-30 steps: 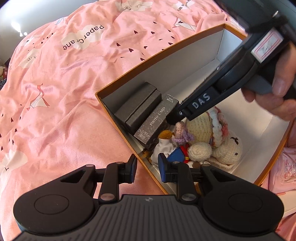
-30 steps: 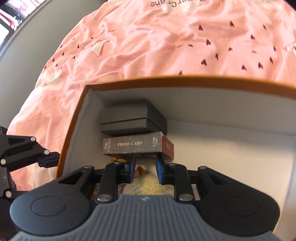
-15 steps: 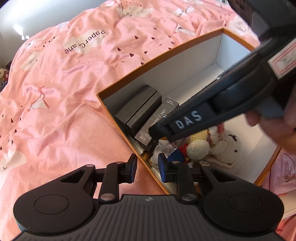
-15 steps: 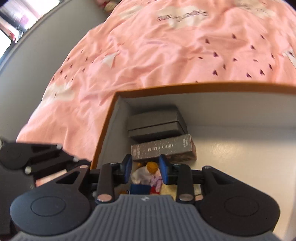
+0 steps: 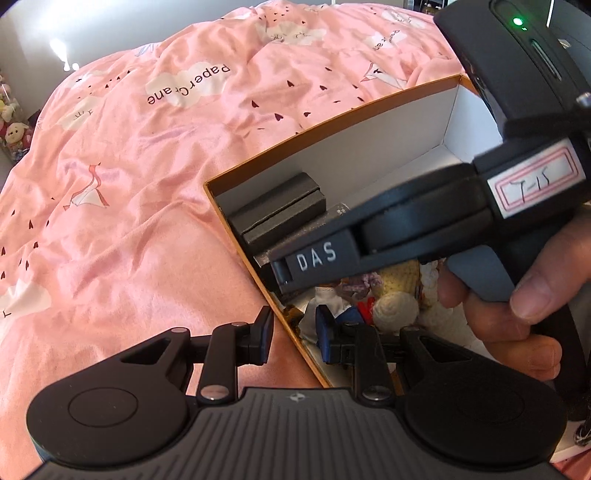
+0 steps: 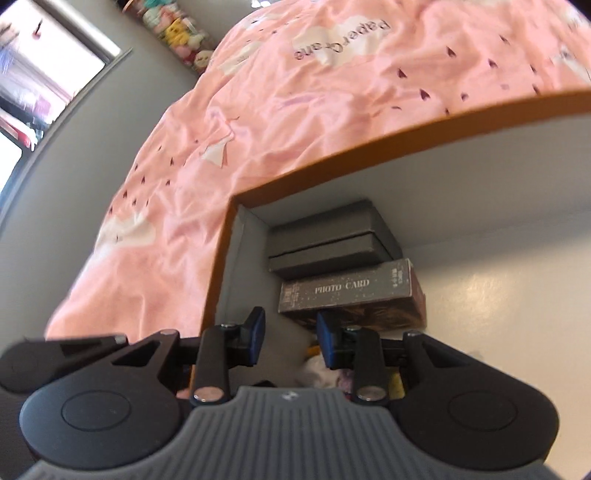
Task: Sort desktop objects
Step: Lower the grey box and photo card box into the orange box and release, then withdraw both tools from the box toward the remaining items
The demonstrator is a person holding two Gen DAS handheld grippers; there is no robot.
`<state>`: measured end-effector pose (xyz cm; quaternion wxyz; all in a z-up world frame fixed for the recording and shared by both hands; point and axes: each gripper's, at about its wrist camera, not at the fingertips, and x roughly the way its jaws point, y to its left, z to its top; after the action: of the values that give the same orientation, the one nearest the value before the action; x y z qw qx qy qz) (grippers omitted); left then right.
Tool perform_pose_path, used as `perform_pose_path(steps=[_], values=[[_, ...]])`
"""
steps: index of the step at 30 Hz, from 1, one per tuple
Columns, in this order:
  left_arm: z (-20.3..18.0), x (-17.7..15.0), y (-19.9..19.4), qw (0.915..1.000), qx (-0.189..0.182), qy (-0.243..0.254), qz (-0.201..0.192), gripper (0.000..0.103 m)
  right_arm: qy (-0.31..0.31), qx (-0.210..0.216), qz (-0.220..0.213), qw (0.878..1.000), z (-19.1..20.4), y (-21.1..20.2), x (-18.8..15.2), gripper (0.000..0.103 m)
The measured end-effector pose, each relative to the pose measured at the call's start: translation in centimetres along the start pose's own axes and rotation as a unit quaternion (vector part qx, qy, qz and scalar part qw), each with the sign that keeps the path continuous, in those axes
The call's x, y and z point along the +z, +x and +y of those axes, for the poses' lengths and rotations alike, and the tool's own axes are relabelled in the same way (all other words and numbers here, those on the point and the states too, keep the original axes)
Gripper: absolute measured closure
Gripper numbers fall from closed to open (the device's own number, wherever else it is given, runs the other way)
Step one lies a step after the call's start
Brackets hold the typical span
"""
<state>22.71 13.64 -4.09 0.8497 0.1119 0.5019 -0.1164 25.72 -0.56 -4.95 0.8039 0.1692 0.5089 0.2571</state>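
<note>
An orange-rimmed cardboard box (image 5: pixel 332 125) with white inner walls lies on the pink bedspread. Inside are a dark grey case (image 5: pixel 277 214), a "PHOTO CARD" box (image 6: pixel 347 290) and several crocheted toys (image 5: pixel 395 306). My left gripper (image 5: pixel 293 334) is open and empty, straddling the box's near rim. My right gripper (image 6: pixel 288 332) is open and empty, raised above the box's left end, over the toys and just short of the photo card box. Its body (image 5: pixel 424 221) crosses the left wrist view above the box.
The pink "Paper Crane" bedspread (image 5: pixel 147 147) spreads left of and behind the box. Plush toys (image 6: pixel 181 33) stand by a grey wall at the far edge. A window (image 6: pixel 44 66) is at upper left.
My right gripper has lifted up and back out of the box and shifted left. Its jaws are wider apart. My left gripper has barely moved.
</note>
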Motion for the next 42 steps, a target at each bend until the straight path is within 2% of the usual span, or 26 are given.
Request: perform_pose_path(steps=[5, 14, 16, 19, 21, 24, 27, 31, 36, 42], values=[[0.4, 0.7, 0.5, 0.9999, 0.01, -0.003, 0.003, 0.075, 0.001, 0.01, -0.007, 1.0, -0.2, -0.6, -0.2, 0.067], [1.2, 1.4, 0.8, 0.9969, 0.066, -0.042, -0.009, 0.074, -0.052, -0.025, -0.04, 0.998, 0.5, -4.7, -1.0, 0.065], [1.1, 0.6, 0.2, 0.9957, 0.073, -0.055, -0.015, 0.071, -0.063, -0.033, -0.048, 0.996, 0.3, -5.6, -1.5, 0.064], [0.5, -0.2, -0.9, 0.9927, 0.088, -0.076, -0.033, 0.07, -0.08, -0.041, -0.067, 0.994, 0.1, -7.0, -2.3, 0.057], [-0.6, -1.1, -1.9, 0.9899, 0.098, -0.09, -0.049, 0.07, -0.104, -0.049, -0.082, 0.99, 0.3, -8.1, -3.2, 0.055], [-4.2, -3.8, -5.8, 0.9836, 0.111, -0.115, -0.083, 0.07, -0.149, -0.072, -0.107, 0.98, 1.1, -9.5, -4.7, 0.054], [-4.7, -4.8, -7.2, 0.9782, 0.1, -0.14, -0.116, 0.07, -0.181, -0.095, -0.131, 0.97, 1.6, -10.9, -6.3, 0.051], [-6.5, -6.1, -8.8, 0.9737, 0.117, -0.14, -0.137, 0.07, -0.212, -0.119, -0.15, 0.958, 1.9, -12.4, -8.5, 0.05], [-8.8, -7.5, -9.3, 0.9737, 0.126, -0.137, -0.131, 0.07, -0.241, -0.129, -0.163, 0.948, 1.6, -14.0, -11.2, 0.05], [-11.5, -9.1, -9.8, 0.9777, 0.118, -0.121, -0.126, 0.07, -0.267, -0.142, -0.162, 0.94, 0.6, -15.5, -14.0, 0.05]])
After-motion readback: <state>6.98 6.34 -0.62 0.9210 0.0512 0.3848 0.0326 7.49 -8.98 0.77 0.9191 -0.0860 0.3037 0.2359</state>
